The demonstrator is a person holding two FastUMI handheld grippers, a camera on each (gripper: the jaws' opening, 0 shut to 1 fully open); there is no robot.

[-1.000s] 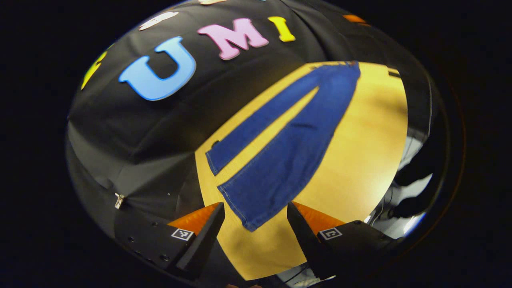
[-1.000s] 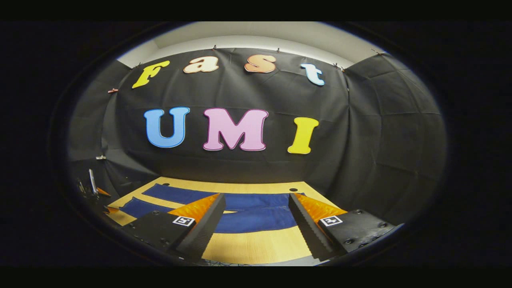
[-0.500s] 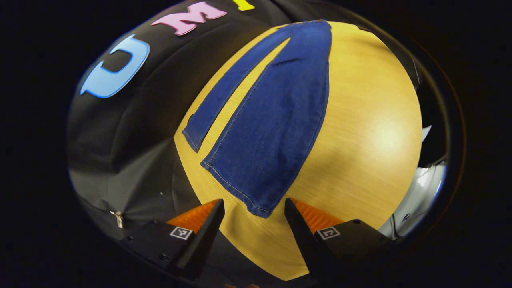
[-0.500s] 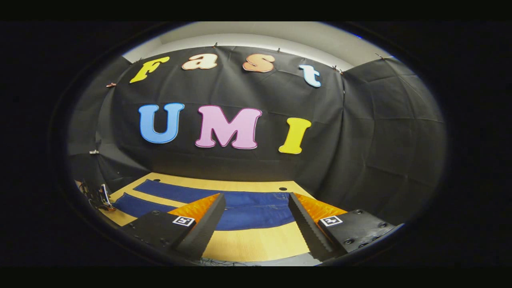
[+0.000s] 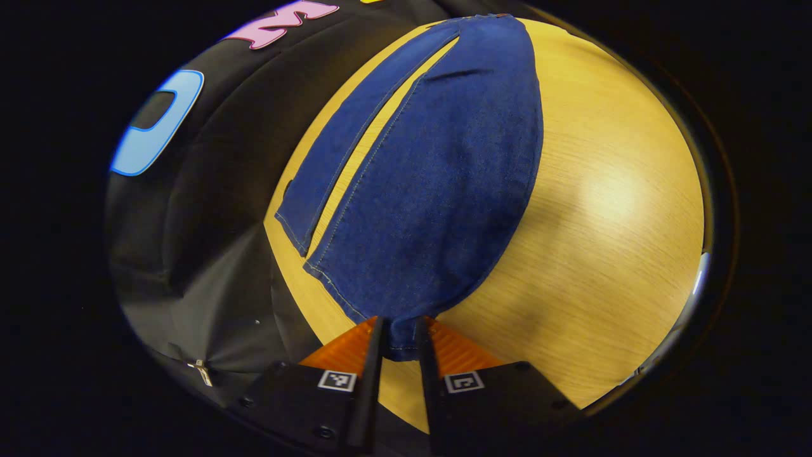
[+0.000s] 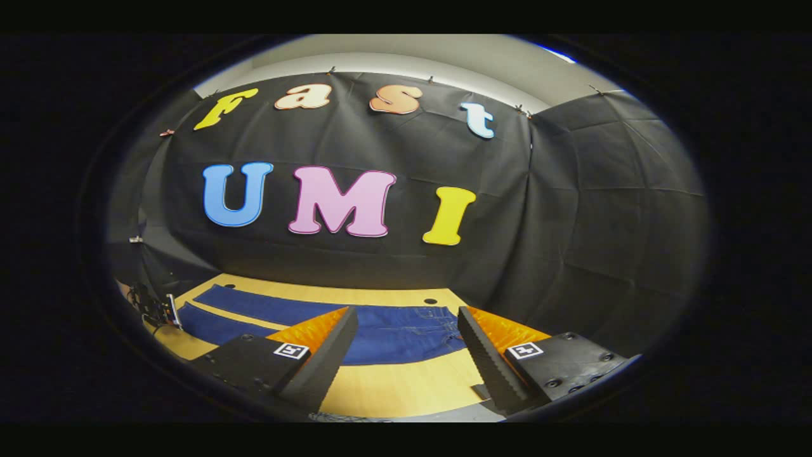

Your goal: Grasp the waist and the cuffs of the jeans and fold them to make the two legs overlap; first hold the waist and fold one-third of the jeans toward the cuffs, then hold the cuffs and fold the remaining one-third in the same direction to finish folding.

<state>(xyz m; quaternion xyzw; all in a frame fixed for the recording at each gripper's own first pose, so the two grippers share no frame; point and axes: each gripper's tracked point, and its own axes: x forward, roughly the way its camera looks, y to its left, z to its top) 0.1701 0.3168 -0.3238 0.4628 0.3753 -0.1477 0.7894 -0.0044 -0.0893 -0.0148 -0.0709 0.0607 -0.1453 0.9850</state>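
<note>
Blue jeans lie flat on the wooden table, legs stretched toward me with a narrow strip of wood between them. My left gripper is shut on the cuff of the wider near leg, at its corner. The far leg's cuff lies free. In the right gripper view the jeans run across the table, waist end to the right. My right gripper hangs open above the table's front, short of the waist, holding nothing. The left gripper sits at the far left by the cuffs.
Black cloth walls close in the table at the back and on both sides. Two small round holes sit near the table's back edge. Bare wood lies between the jeans and the table's front edge.
My left gripper has come down onto the near leg's cuff and gone from open to shut on it. The right gripper has drifted slightly right and stays open.
</note>
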